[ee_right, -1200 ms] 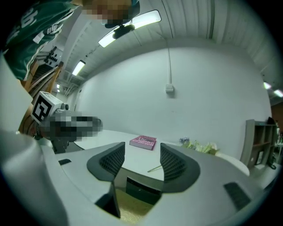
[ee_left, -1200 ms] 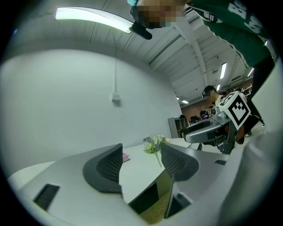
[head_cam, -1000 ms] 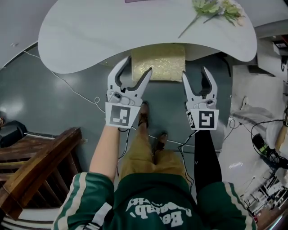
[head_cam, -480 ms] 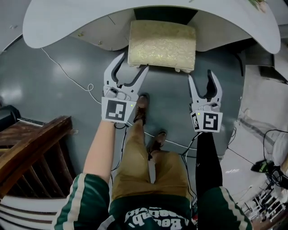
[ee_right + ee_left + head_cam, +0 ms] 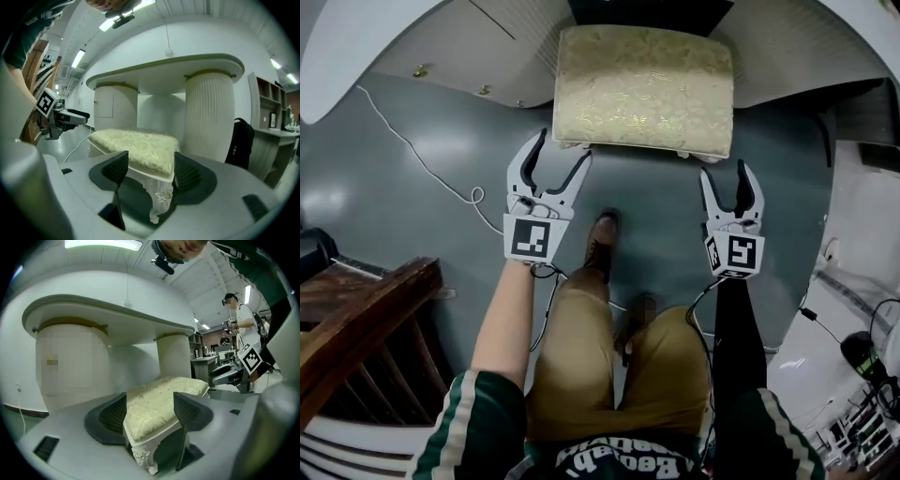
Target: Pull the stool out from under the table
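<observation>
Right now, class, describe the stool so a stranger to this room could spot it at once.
Find the big white curved table over the grey floor. At its near edge stands the stool, low and rectangular. Only it has a pale gold patterned cushion on carved white legs.

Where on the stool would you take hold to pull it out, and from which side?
Take the stool by its two near corners, on the white frame under the cushion, coming from the side opposite the table. The cushion looks soft and too wide; the frame edge is thin and those corners stand clear.
</observation>
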Motion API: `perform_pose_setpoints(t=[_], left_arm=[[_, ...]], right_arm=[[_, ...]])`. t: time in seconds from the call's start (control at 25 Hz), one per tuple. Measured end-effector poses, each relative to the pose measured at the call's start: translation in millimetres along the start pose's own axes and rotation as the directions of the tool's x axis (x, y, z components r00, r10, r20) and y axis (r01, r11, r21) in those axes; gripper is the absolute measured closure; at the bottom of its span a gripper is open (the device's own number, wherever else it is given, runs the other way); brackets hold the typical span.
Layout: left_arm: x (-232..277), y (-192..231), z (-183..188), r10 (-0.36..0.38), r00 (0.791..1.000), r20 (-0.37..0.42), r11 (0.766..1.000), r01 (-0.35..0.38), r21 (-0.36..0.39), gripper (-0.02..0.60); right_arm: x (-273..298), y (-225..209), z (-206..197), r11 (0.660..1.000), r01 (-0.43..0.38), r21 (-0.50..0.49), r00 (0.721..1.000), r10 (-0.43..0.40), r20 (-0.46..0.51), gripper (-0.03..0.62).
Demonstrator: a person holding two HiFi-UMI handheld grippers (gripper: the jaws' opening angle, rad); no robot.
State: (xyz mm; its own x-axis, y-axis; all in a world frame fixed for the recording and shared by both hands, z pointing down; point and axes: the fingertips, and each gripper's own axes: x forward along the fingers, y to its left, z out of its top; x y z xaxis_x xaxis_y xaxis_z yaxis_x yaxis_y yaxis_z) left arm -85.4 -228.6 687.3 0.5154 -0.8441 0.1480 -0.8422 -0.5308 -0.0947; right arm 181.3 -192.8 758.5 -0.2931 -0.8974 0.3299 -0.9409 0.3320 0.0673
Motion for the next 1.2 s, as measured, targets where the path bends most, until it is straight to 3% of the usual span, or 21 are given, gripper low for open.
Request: perform_pose_setpoints(t=[0.16, 0.44, 0.56, 0.72, 0.96, 1.12, 1.2], left_arm=[[3.5, 13.7, -54.2, 0.030, 0.998, -0.051, 0.999, -0.030, -0.011, 0.261], [31.8, 20.3, -129.1, -0.022, 0.988, -0.155, 1.000, 0.022, 0.004, 0.253], [45.9, 17.0, -134.2, -0.077, 0.985, -0.154, 0.997, 0.080, 0.012, 0.241], [46.3, 19.7, -133.1, -0.067, 0.984, -0.162, 0.998, 0.070, 0.009, 0.242], [37.7, 19.0, -133.0, -0.072, 0.978, -0.198, 0.997, 0.066, -0.041, 0.272], [9.6, 1.9, -132.1, -0.078, 0.971, -0.226, 0.996, 0.067, -0.057, 0.272], [-40.1, -30.0, -136.2, -0.076, 0.970, -0.232, 0.996, 0.061, -0.069, 0.272]], right_arm=[[23.7, -12.5, -43.4, 1.000, 0.019, 0.011, 0.999, -0.018, -0.030, 0.257], [62.1, -9.6, -78.8, 1.000, -0.026, -0.015, 0.999, 0.025, -0.047, 0.240], [65.6, -11.2, -78.9, 0.999, -0.043, -0.009, 0.999, 0.043, -0.030, 0.238], [61.5, -10.6, -79.7, 0.999, -0.041, -0.033, 0.999, 0.040, -0.037, 0.297], [55.0, -7.0, -78.9, 0.999, -0.041, -0.021, 0.995, 0.039, -0.094, 0.307], [23.8, 4.5, -85.2, 0.999, -0.043, -0.019, 0.990, 0.040, -0.132, 0.307], [-28.6, 23.1, -100.7, 0.999, -0.044, -0.026, 0.988, 0.040, -0.148, 0.306]])
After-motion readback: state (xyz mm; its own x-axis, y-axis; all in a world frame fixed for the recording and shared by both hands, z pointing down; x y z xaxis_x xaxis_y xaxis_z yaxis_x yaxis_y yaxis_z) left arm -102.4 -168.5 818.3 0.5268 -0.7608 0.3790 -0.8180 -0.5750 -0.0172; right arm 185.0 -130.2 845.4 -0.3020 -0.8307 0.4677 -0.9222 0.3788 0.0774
